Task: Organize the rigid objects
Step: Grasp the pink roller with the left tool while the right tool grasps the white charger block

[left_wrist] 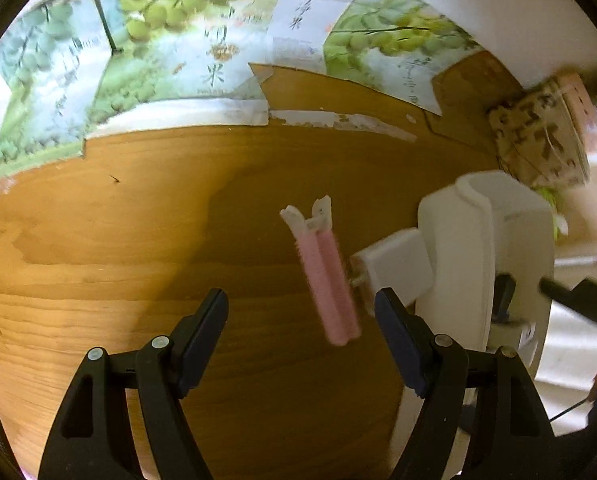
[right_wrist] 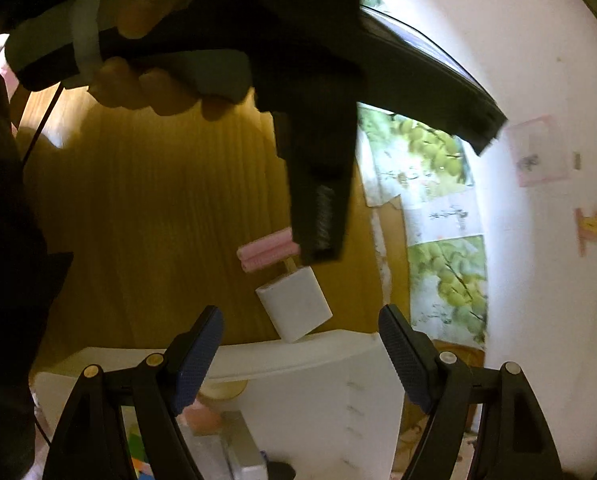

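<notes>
**Both hand-held grippers open above the hair clip and the plug**

Wood-grain tabletop (left_wrist: 138,240) fills the scene, backed by flattened grape-print cartons (left_wrist: 158,52) laid against a white wall (right_wrist: 498,60), probably to shield the wall or simply stored there; a printed cardboard box (left_wrist: 538,136) sits at the far right edge.

Two small rigid things lie loose on the wood: a pink hair-roller clip (left_wrist: 330,280) with white jaws at its far end, and just beside it a white plug adapter (left_wrist: 394,272) whose prongs point toward the clip; whether the two touch is not clear through the blur. Next to the adapter stands a white plastic organizer (left_wrist: 478,260), open-topped, with a few items inside that are too dim to name; it looks like the place meant for the loose pieces.

Left hand-held gripper (left_wrist: 302,320) points steeply down with its jaws wide apart and nothing between the pads; the clip lies just ahead, nearer the right finger, which suggests a pick is being lined up; in the right wrist view a hand (right_wrist: 146,88) is wrapped round its grip.

Right hand-held gripper (right_wrist: 300,340) is likewise spread wide and empty, poised over the organizer's rim with the adapter just beyond, so each tool appears assigned its own object.
</notes>
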Available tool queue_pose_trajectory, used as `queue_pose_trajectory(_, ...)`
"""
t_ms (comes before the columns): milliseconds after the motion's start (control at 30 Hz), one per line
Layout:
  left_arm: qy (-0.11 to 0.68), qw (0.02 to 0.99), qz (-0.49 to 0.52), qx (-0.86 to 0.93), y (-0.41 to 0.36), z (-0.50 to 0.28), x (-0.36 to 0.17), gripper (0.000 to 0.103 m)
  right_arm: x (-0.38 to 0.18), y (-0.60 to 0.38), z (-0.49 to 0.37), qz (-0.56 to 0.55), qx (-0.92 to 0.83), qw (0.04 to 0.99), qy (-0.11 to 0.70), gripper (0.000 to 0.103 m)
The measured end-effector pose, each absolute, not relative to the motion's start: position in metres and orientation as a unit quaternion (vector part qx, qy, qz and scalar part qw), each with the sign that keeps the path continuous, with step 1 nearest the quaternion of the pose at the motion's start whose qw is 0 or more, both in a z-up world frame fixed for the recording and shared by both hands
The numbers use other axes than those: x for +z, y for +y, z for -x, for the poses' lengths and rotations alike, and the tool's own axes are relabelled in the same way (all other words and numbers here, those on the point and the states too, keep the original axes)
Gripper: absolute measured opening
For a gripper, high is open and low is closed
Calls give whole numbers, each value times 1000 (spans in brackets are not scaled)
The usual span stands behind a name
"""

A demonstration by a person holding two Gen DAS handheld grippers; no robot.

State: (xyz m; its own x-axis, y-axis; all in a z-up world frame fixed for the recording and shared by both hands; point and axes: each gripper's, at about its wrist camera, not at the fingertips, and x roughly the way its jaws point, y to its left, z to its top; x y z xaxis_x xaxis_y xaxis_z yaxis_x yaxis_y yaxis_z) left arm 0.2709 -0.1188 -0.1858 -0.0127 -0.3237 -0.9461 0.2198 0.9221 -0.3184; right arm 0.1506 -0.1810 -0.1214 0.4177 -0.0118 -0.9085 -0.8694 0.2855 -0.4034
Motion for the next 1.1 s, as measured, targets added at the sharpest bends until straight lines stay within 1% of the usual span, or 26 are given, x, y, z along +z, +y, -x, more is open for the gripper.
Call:
queue_pose_trajectory(300,703,689,78,-156,-128,-284,-207,76,-144,-191,-170,500,351,659,439,80)
queue_pose_trajectory(367,706,687,83,-151,-130,-285,-211,71,-148,-192,-174,494,357,660,439,80)
queue_pose_trajectory(433,711,683,86,-142,-132,-288,-216,62,-153,-192,-178,491,360,657,444,80)
queue_pose_trajectory(467,713,682,88,-139,-133,-289,-218,60,-156,-192,-181,491,358,658,445,80)
queue_pose_trajectory(533,718,677,92,-132,-134,-290,-222,51,-160,-194,-186,489,359,657,448,80)
queue_pose_trajectory(667,723,670,109,-127,-136,-291,-227,43,-168,-195,-194,481,360,657,456,80)
queue_pose_trajectory(767,723,670,112,-124,-136,-291,-228,31,-175,-194,-199,480,358,653,463,80)
queue_pose_trajectory(900,723,667,128,-125,-129,-292,-230,30,-183,-192,-204,481,359,646,472,80)
queue_pose_trajectory(1100,713,677,142,-109,-100,-290,-224,30,-197,-190,-208,489,355,629,488,80)
